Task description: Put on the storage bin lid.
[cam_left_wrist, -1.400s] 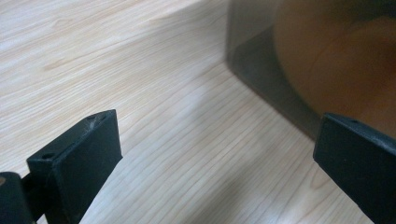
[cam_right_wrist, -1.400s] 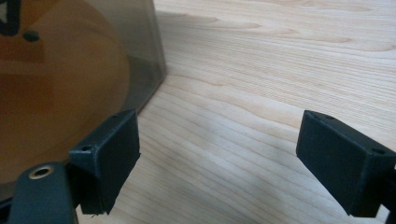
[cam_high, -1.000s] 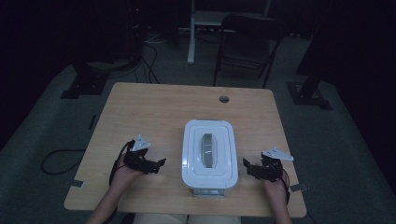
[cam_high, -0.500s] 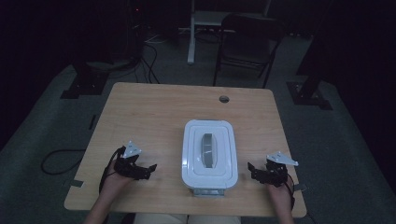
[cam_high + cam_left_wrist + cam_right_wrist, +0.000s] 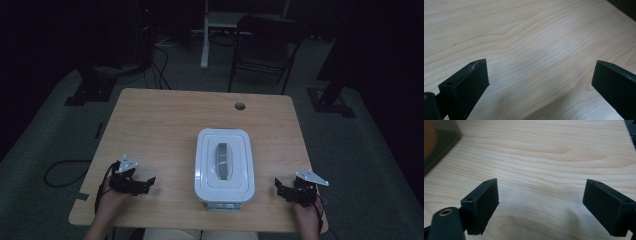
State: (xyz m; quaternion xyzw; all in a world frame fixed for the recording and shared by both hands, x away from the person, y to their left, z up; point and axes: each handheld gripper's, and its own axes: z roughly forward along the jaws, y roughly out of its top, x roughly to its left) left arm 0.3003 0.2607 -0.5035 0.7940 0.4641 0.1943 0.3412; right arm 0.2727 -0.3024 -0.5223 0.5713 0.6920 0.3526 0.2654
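resting both hands at the near edge of the pale wooden counter (image 5: 165,125) right now, one set of tongs on each side of the white rectangular plastic container with the grey handle on its lid (image 5: 224,165). my left tongs (image 5: 145,183) sit low by the near left corner, jaws pointing in toward the container and well apart from it, with bare wood between. looking along them in the left gripper view, my left tongs (image 5: 539,82) are spread wide, two black blocks far apart with nothing but wood grain between them, and a soft shadow on the counter (image 5: 529,37) under them. my right tongs (image 5: 281,189) are over by the near right corner, jaws aimed at the container's right side, near it but not touching. in the right gripper view my right tongs (image 5: 541,200) are wide too, nothing between the jaws, the counter (image 5: 544,152) running out ahead, and a dark translucent corner of the container (image 5: 439,142) sits at the upper left, clear of the jaws. the container itself stands in the middle of the counter's near half, lid on, long side running away from me, its near end close to the counter's front edge. a small round hole (image 5: 240,106) in the counter lies beyond it, toward the far edge. a dark folding chair (image 5: 265,45) stands on the floor past the counter.
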